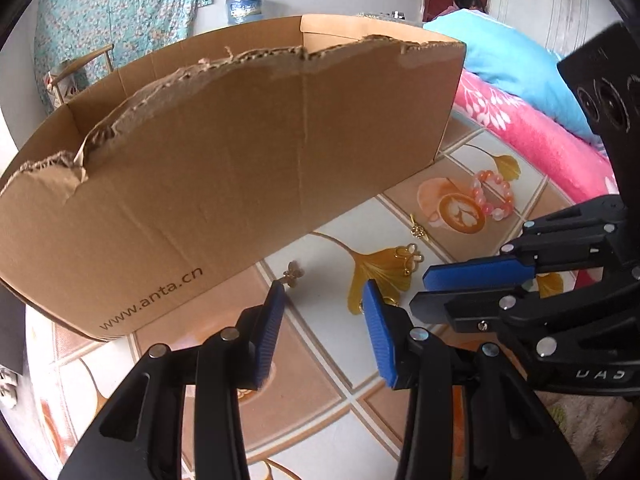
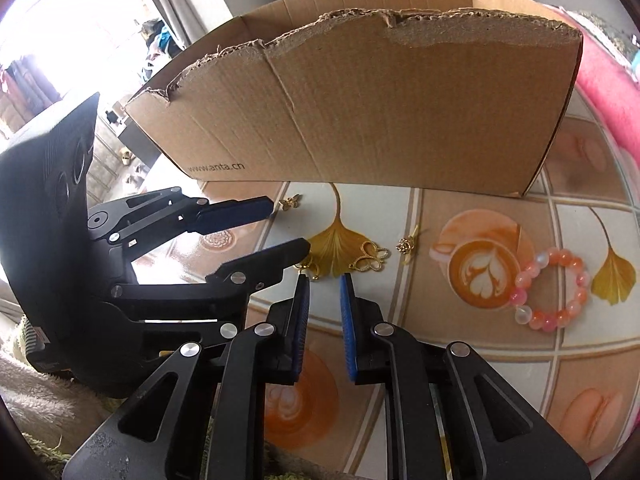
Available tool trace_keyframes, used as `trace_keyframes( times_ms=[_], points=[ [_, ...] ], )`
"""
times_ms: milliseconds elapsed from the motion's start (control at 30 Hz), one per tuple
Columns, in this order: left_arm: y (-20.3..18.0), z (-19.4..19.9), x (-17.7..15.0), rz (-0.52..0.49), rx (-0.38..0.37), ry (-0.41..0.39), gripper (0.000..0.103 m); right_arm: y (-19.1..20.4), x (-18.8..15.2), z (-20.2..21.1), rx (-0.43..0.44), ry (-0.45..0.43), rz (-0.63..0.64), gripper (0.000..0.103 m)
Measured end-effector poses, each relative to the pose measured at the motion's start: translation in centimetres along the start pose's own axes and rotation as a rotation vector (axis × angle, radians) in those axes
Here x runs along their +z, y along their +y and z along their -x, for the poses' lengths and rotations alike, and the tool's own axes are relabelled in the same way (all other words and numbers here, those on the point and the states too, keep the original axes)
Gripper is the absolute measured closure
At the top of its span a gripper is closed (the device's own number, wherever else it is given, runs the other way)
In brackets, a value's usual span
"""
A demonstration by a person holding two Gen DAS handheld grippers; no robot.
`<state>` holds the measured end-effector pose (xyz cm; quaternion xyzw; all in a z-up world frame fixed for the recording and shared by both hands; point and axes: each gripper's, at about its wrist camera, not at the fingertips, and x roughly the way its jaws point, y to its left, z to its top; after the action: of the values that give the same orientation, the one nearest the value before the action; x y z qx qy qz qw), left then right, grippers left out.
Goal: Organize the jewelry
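So far nothing looks sorted. Left gripper [image 1: 324, 284]: fingers spread wide, nothing between them, poised above the patterned table [image 1: 320, 360]. Right gripper [image 2: 323, 278]: fingers apart by a narrower gap, also empty, tips just near of a small gold piece [image 2: 306, 269] lying on the leaf print.

Jewelry is all loose on the table, near side of the cardboard box [image 2: 360, 112]:
- gold butterfly charm [image 2: 290, 201], just beside the box's near wall, close to the left gripper's far finger
- gold openwork butterfly [image 2: 370, 261], right of the small gold piece
- gold flower piece [image 2: 406, 245], further right
- pink and orange bead bracelet [image 2: 550, 290], far right, next to the coffee-cup print

Judgement: task at or near its start; every visible piece remains to be moved, presumably into the box.

Not readable: the box's inside is hidden by its torn near wall from both cameras, so its contents cannot be told. The small gold piece is partly covered by the left gripper's finger; its type is unclear.
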<state>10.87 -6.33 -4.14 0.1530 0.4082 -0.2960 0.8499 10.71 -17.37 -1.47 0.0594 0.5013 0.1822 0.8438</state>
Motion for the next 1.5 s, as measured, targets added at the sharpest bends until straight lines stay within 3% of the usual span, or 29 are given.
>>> trace_keyframes(
  times_ms=[333,467,567,800,1000,1100,1333,1400,1500],
  points=[
    [1.7,1.1,-1.3,0.048,0.029,0.013,0.065,1.2,-0.2,-0.2,0.022,-0.006,0.066,0.084],
    [2.6,1.6,-1.8,0.086,0.028,0.007,0.066,2.2,-0.4,-0.8,0.047,-0.001,0.131,0.083],
    [3.0,1.7,-2.0,0.100,0.022,-0.001,0.067,3.1,-0.6,-1.2,0.060,-0.010,0.199,0.073],
    [3.9,1.9,-2.2,0.140,-0.021,-0.021,0.070,4.6,-0.5,-1.9,0.055,-0.041,0.338,0.072],
    [3.8,1.9,-2.4,0.127,-0.028,-0.032,0.070,4.9,-0.4,-2.0,0.057,-0.054,0.426,0.079],
    [3.9,2.1,-2.6,0.113,-0.023,-0.035,0.070,4.6,-0.2,-1.9,0.058,-0.050,0.435,0.094],
    [3.4,2.1,-2.5,0.088,-0.002,-0.033,0.070,3.6,-0.7,-1.0,0.040,-0.049,0.395,0.095],
    [3.5,2.1,-2.5,0.087,0.000,-0.030,0.070,3.2,-0.8,-0.6,0.029,-0.051,0.370,0.103],
    [3.4,2.5,-2.5,0.086,-0.010,-0.038,0.070,2.6,-1.0,-0.8,0.037,-0.041,0.307,0.103]
  ],
)
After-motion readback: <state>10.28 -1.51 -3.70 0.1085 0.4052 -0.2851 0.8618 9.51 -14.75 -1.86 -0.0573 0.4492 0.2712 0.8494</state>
